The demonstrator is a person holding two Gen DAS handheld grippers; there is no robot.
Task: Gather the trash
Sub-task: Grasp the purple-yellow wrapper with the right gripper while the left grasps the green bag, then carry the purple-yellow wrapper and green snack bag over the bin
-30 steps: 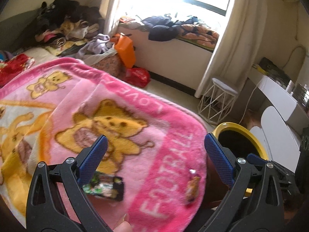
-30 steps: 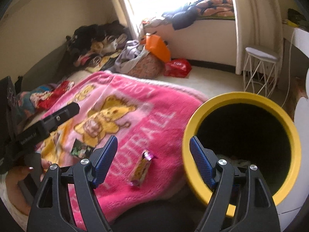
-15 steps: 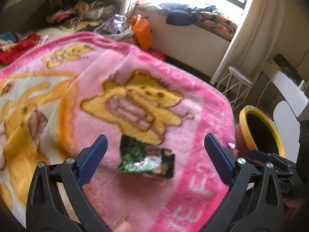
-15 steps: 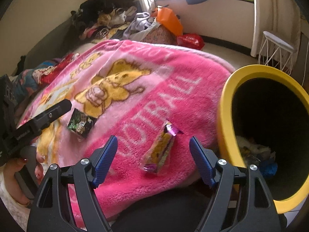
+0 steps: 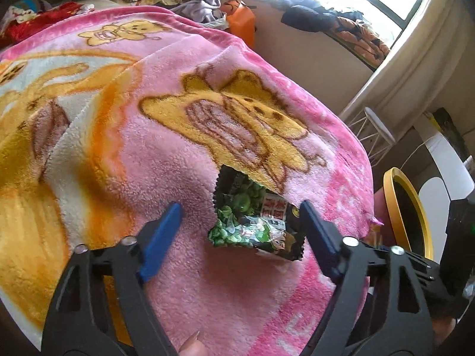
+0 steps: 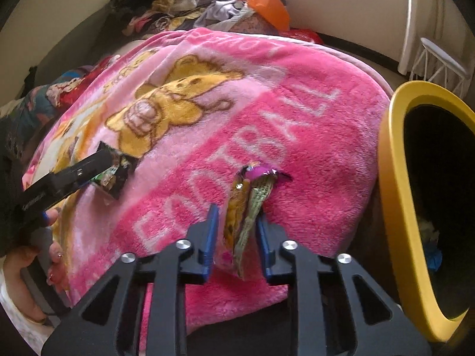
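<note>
While both grippers close: left (image 5: 237, 219) straddles green wrapper (image 5: 252, 222) | right (image 6: 236, 225) pinches yellow wrapper (image 6: 237, 207) | pink blanket (image 6: 311, 154), yellow bin (image 6: 394, 207) beside.

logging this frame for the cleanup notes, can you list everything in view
blanket: 1, pink with yellow bear print, spread over the bed
green snack wrapper: 1, green and black, on blanket between left tool's fingers
yellow snack wrapper: 1, yellow with purple end, on blanket between right tool's fingers
bin: 1, yellow rim, dark inside, beside the bed
clothes pile: 1, mixed, far end
stool: 1, white wire, by the curtain
left tool: 1, black and blue, closing
right tool: 1, black and blue, closing
</note>
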